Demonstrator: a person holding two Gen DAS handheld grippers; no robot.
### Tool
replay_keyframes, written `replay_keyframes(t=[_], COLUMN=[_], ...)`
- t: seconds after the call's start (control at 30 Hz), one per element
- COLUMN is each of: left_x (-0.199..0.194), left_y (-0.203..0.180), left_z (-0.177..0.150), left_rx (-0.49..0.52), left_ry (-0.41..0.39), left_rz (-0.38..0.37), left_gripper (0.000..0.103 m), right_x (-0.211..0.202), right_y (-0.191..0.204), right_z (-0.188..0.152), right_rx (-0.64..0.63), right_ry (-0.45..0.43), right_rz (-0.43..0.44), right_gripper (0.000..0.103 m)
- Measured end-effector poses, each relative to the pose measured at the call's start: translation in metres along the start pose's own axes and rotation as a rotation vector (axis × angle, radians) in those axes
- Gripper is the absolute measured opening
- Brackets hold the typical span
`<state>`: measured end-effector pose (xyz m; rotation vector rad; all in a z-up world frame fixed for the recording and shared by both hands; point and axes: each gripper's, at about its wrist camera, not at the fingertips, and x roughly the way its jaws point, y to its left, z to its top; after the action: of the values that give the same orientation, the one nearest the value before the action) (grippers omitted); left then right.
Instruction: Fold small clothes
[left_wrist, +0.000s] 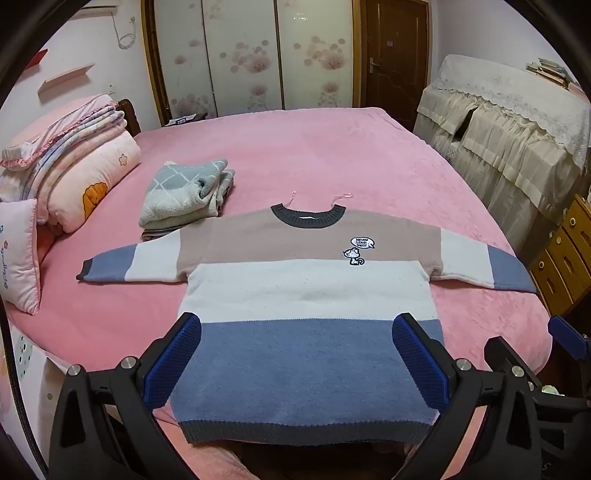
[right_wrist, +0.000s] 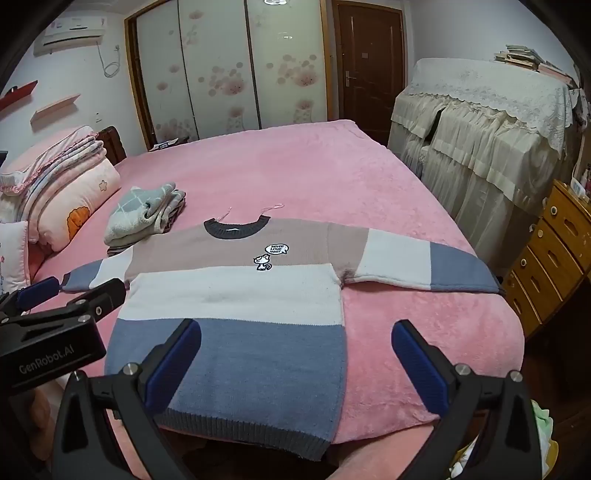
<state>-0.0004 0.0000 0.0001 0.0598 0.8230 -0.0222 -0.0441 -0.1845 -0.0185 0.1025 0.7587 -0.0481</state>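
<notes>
A small striped sweater (left_wrist: 303, 291) in beige, white and blue lies flat, face up, on the pink bed (left_wrist: 295, 155), sleeves spread to both sides, grey hem at the near edge. It also shows in the right wrist view (right_wrist: 236, 295). My left gripper (left_wrist: 297, 328) is open and empty above the sweater's blue lower band. My right gripper (right_wrist: 295, 332) is open and empty above the sweater's lower right corner and the bed beside it. The left gripper also shows at the left of the right wrist view (right_wrist: 70, 291).
A folded grey-and-white garment pile (left_wrist: 184, 195) sits on the bed beyond the left sleeve. Folded quilts and pillows (left_wrist: 70, 162) lie at the left. A lace-covered cabinet (left_wrist: 517, 122) and wooden drawers (right_wrist: 550, 251) stand to the right of the bed.
</notes>
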Motion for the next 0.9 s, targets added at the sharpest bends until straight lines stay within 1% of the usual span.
replay_keyframes(t=[0.1,0.17,0.27,0.3,0.37,0.5,0.57,0.9], left_x=[-0.001,0.002,0.005,0.009,0.012,0.006,0.006,0.002], left_y=[0.001,-0.006,-0.007,0.002,0.005,0.002,0.003,0.004], left_z=[0.0,-0.001,-0.008,-0.007,-0.009,-0.006,-0.006,-0.007], left_rx=[-0.008,-0.011,-0.03,-0.039,-0.04,-0.042,-0.048,-0.044], left_ry=[-0.005,-0.006,-0.003,0.007,0.01,0.016,0.02,0.011], left_rz=[0.004,0.003,-0.018,-0.034,-0.042,-0.044,-0.053,-0.063], left_gripper=[0.102,0.102,0.102,0.101,0.101,0.1,0.1,0.1], right_x=[0.0,0.001,0.002,0.001,0.003,0.003,0.002,0.002], right_y=[0.001,0.001,0.003,0.005,0.006,0.011,0.003,0.002], right_z=[0.0,0.0,0.0,0.0,0.002,-0.001,-0.003,-0.004], right_rx=[-0.007,0.0,0.005,0.001,-0.004,-0.006,-0.002,0.004], right_ry=[0.001,0.002,0.004,0.004,0.002,0.0,-0.001,0.006], right_rz=[-0.008,-0.007,-0.006,-0.004,0.005,0.012,0.023,0.034], right_gripper=[0.103,0.103,0.103,0.103,0.103,0.103,0.103,0.103])
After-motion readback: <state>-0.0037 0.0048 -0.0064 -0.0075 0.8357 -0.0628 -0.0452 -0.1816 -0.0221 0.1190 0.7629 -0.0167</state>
